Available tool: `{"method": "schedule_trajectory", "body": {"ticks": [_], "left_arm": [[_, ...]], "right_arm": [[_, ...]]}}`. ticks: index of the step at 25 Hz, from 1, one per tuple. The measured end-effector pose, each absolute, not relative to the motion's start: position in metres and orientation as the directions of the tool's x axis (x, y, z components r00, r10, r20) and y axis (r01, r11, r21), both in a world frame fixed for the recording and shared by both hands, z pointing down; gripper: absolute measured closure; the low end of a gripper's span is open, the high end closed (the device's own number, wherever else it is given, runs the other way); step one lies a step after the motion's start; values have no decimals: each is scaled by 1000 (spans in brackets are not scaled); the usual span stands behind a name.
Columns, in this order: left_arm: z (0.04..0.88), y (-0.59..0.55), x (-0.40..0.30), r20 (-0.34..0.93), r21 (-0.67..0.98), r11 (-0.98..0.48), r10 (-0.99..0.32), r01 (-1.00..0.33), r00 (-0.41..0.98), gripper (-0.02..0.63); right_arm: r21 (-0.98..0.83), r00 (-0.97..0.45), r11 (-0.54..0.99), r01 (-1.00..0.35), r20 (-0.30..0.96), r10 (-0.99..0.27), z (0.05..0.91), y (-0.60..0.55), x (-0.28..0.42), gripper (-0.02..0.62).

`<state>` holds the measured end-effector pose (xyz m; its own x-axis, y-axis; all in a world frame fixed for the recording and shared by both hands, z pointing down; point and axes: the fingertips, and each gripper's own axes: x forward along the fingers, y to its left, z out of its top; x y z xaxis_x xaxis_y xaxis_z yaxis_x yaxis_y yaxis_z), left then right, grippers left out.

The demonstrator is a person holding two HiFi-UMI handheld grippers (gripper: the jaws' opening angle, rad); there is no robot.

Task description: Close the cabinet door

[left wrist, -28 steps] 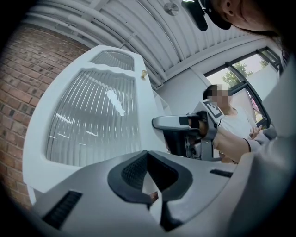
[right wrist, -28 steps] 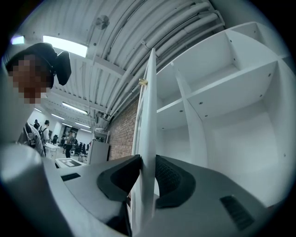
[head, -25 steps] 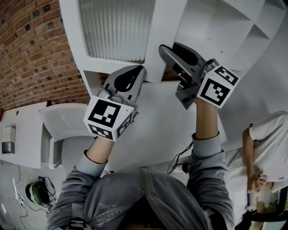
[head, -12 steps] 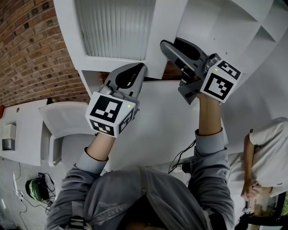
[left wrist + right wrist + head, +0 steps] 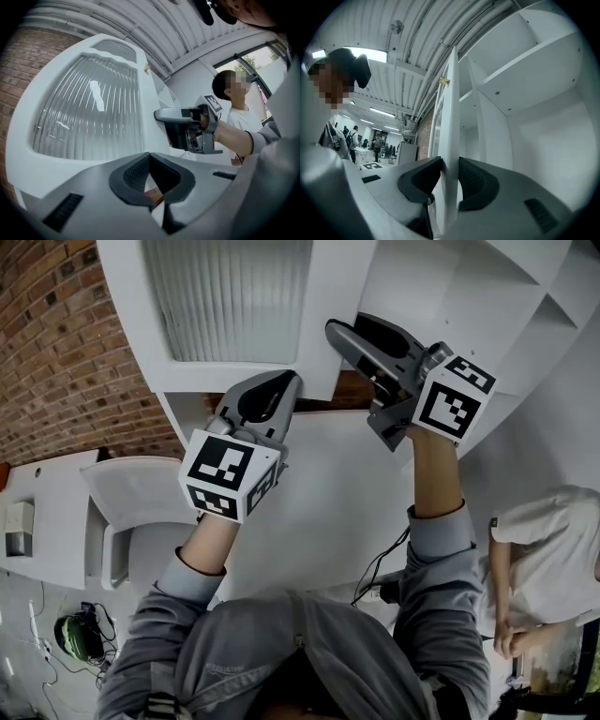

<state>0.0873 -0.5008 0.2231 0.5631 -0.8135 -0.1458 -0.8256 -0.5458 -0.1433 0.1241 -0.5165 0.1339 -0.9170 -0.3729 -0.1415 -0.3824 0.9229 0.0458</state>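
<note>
The white cabinet door [image 5: 328, 324] has a ribbed glass panel [image 5: 225, 296] and stands ajar in front of the white shelves [image 5: 469, 287]. My right gripper [image 5: 335, 331] straddles the door's free edge [image 5: 450, 117]. Its jaws are opening, with the edge still between the pads [image 5: 423, 180] and a thin gap on the right side. My left gripper [image 5: 292, 381] is shut on nothing, just below the door's bottom rail. In the left gripper view the glass panel [image 5: 89, 112] fills the left, and the right gripper [image 5: 161, 112] is at the door's edge.
A brick wall [image 5: 66, 343] runs along the left. A white chair [image 5: 131, 502] stands at lower left, with cables on the floor [image 5: 80, 638]. A person in a light shirt [image 5: 544, 549] stands at the right. The white cabinet front [image 5: 347, 502] lies below the grippers.
The door and both grippers have drifted slightly up and left in the head view. The person at the right has shifted position.
</note>
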Motion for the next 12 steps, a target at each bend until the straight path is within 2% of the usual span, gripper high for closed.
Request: {"method": "schedule_trajectory", "body": {"ticks": [12], "left_arm": [[224,-512,91,-152,-145,-525,-826,-839,543,600]], "right_arm": [[50,-910,917,-395,-155,-384,134,-528,126,459]]}}
